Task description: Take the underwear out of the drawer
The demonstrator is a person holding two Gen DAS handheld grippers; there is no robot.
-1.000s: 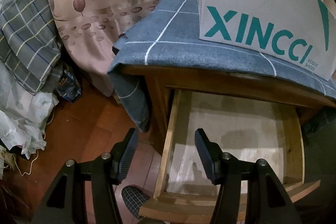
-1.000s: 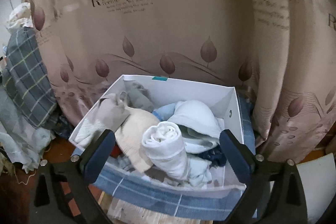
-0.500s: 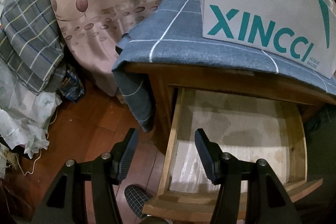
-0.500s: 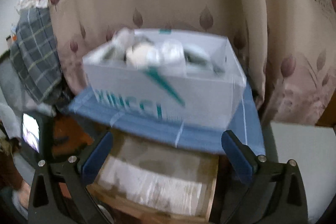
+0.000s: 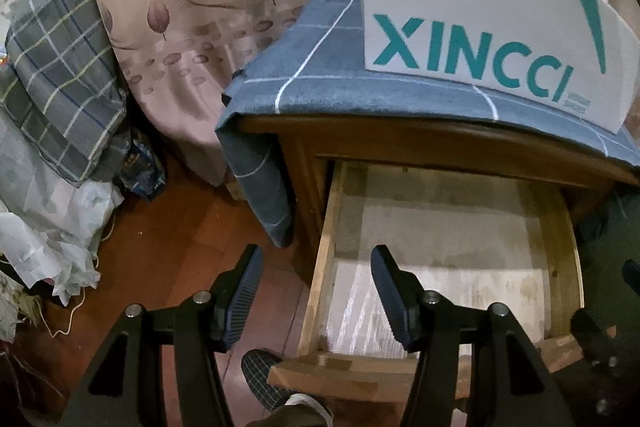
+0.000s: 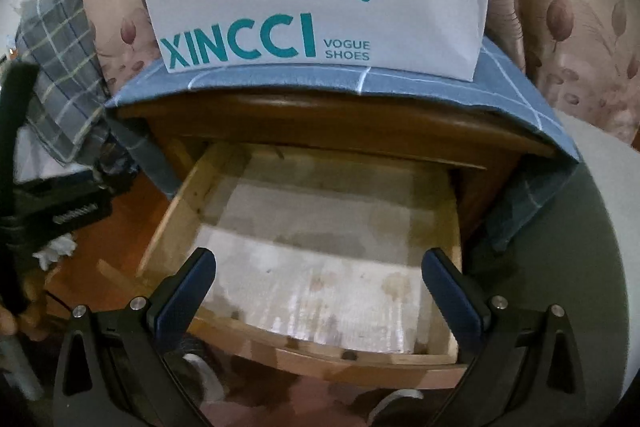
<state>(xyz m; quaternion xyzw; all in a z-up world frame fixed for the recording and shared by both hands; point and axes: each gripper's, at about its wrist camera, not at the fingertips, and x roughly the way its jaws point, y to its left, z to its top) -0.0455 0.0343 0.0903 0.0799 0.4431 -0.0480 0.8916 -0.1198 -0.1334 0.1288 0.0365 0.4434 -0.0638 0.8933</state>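
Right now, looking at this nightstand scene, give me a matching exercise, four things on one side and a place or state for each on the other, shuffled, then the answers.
Things:
1. drawer
2. XINCCI shoe box
3. blue checked cloth
4. right tool

Places or states:
A. draped over the nightstand top
B. pulled out, nothing inside
C. open, over the drawer
D. standing on the cloth

Pairs: 1-B, 2-D, 3-A, 4-C
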